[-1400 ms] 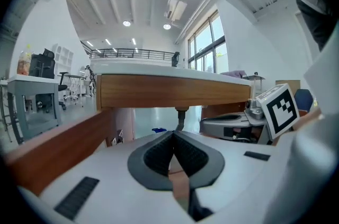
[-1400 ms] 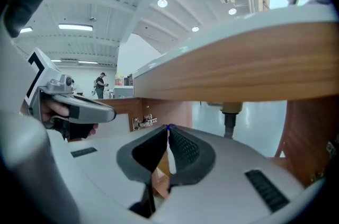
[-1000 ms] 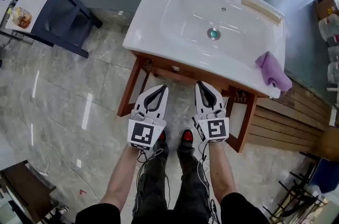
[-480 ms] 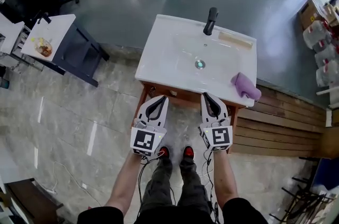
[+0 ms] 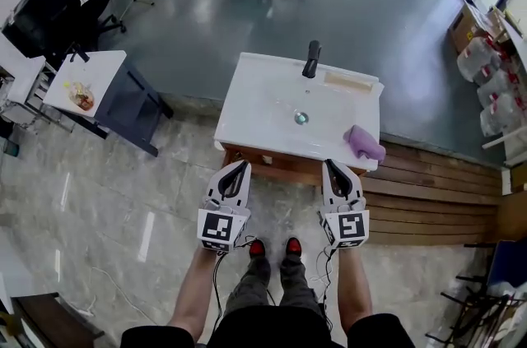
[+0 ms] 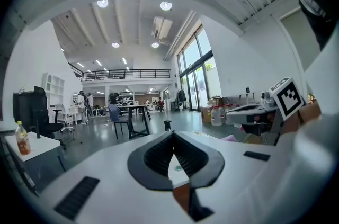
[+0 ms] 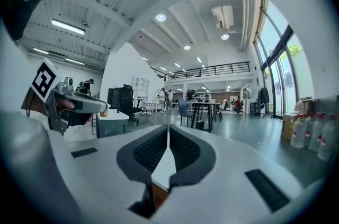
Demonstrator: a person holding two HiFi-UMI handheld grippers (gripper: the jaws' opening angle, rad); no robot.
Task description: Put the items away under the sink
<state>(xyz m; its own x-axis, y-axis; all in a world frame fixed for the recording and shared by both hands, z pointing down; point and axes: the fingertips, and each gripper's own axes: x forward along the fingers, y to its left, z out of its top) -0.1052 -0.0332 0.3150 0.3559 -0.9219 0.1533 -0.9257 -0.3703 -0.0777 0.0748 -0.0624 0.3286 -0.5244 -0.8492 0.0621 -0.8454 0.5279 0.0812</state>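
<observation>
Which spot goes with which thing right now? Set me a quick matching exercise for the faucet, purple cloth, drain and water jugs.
Things:
1. black faucet
2. purple cloth
3. drain
4. water jugs

Places:
A. front right corner of the sink
B. far right of the head view, off the sink
C. centre of the sink
D. back edge of the sink

Pairs: 1-D, 2-A, 3-C, 4-B
</observation>
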